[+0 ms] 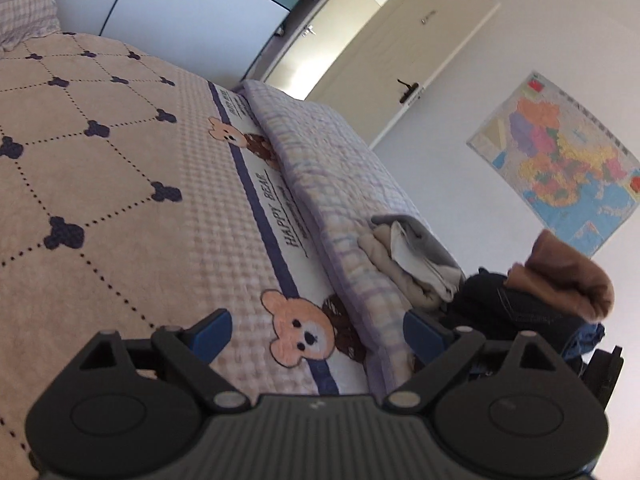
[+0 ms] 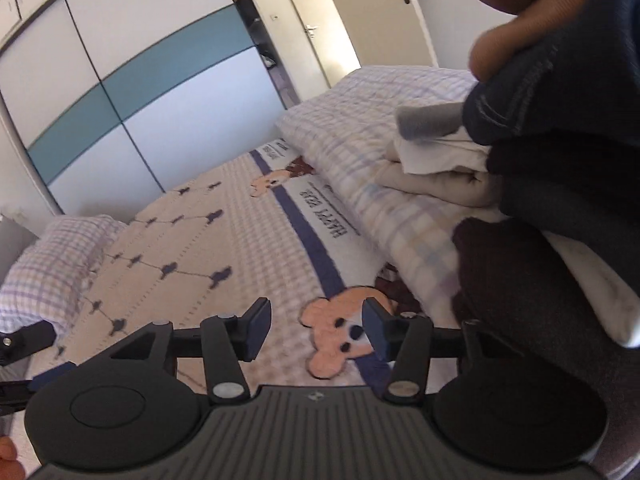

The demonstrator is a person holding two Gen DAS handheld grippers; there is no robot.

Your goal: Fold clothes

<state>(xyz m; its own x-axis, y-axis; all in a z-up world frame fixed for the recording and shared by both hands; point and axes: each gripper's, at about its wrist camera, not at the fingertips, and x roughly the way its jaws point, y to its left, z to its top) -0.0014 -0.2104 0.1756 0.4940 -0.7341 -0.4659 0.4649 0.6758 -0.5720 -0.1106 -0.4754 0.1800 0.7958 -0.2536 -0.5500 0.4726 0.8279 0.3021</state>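
A stack of folded clothes lies on a checked quilt (image 1: 340, 160) at the right of the bed: grey (image 2: 428, 120), white (image 2: 436, 152) and beige (image 2: 440, 184) pieces. Beside them sit dark blue jeans (image 2: 560, 120) with a brown garment (image 1: 568, 280) on top. A dark maroon cloth (image 2: 520, 280) lies close in front of the right camera. My left gripper (image 1: 318, 332) is open wide above the bear-print bedspread (image 1: 120, 184), left of the stack. My right gripper (image 2: 316, 328) is open over a bear picture, with nothing between its fingers.
A checked pillow (image 2: 52, 264) lies at the bed's far end. A wardrobe with white and teal panels (image 2: 120, 80) stands behind the bed. Two doors (image 1: 404, 64) and a wall map (image 1: 560, 160) are on the right wall.
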